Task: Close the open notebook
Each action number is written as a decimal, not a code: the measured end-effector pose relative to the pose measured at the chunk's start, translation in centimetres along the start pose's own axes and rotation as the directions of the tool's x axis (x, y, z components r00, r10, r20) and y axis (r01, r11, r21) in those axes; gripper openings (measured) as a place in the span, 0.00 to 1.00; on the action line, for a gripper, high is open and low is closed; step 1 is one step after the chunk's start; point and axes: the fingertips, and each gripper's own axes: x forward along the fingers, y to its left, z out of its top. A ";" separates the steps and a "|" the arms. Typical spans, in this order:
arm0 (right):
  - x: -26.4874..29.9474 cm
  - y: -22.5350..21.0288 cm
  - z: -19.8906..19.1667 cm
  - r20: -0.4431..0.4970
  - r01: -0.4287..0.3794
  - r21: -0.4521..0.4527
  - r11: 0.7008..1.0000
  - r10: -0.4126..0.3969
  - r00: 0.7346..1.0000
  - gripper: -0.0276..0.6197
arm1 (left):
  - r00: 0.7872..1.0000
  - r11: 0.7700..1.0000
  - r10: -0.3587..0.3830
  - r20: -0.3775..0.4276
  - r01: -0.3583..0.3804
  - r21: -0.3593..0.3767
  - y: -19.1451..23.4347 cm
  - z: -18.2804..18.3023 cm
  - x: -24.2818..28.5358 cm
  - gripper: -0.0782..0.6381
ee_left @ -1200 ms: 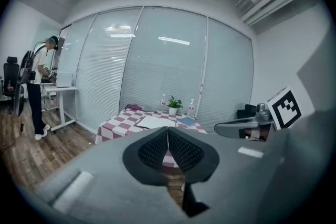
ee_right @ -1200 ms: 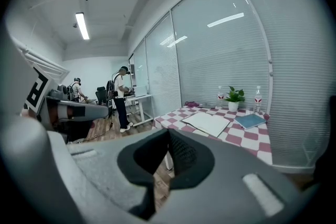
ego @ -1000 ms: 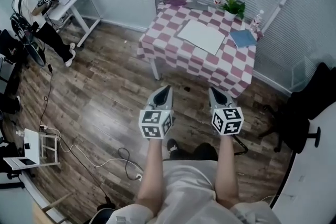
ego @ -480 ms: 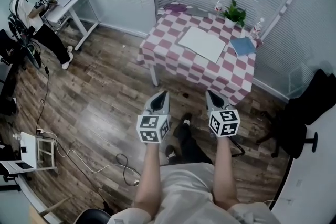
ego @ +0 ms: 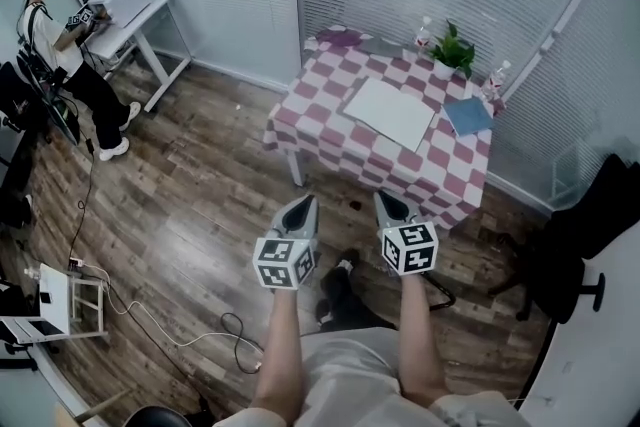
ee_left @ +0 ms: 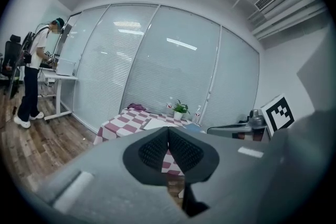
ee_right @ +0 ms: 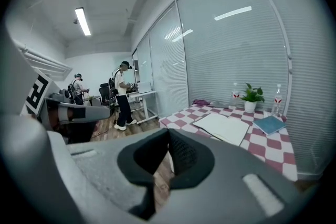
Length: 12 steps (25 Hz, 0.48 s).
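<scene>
both my tools are pinched fully together with nothing in them. the left tool and the right tool sit side by side at lower centre of the head view, over the wooden floor and well short of the tabletop. the open notebook lies flat, pages up, in the middle of that tabletop at upper centre, untouched.

my worry is the cover. with narrow tips i would have to get under one edge, and a push that misses would likely slide the whole notebook over the checked cloth and bunch it. a slide to the right could reach the blue book lying near it. a slide toward the far edge could reach the potted plant and the two bottles, which look easy to topple. a loose cable also lies on the floor at lower left, so i should watch my feet.

the room has blinds along the glass walls, a person at a white desk in the upper left, and a black chair at the right edge.
</scene>
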 end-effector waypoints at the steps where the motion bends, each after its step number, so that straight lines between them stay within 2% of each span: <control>1: 0.5 -0.5 -0.1 -0.006 0.001 0.001 1.000 -0.001 1.000 0.05 | 1.000 1.000 0.005 -0.005 -0.005 0.004 0.2 -0.1 0.7 0.12; 4: 2.3 -2.3 0.3 0.000 0.015 0.023 1.000 -0.015 1.000 0.05 | 1.000 1.000 0.012 -0.007 -0.012 0.023 0.9 0.2 3.1 0.12; 8: 4.9 -5.7 2.0 0.033 0.025 0.095 0.995 -0.028 0.999 0.05 | 0.999 0.999 -0.013 -0.043 0.015 0.050 0.8 0.8 7.0 0.12; 12: 8.7 -8.3 4.4 0.045 0.021 0.074 0.997 -0.024 0.999 0.04 | 0.998 0.994 -0.026 -0.057 0.032 0.106 1.6 3.7 12.1 0.12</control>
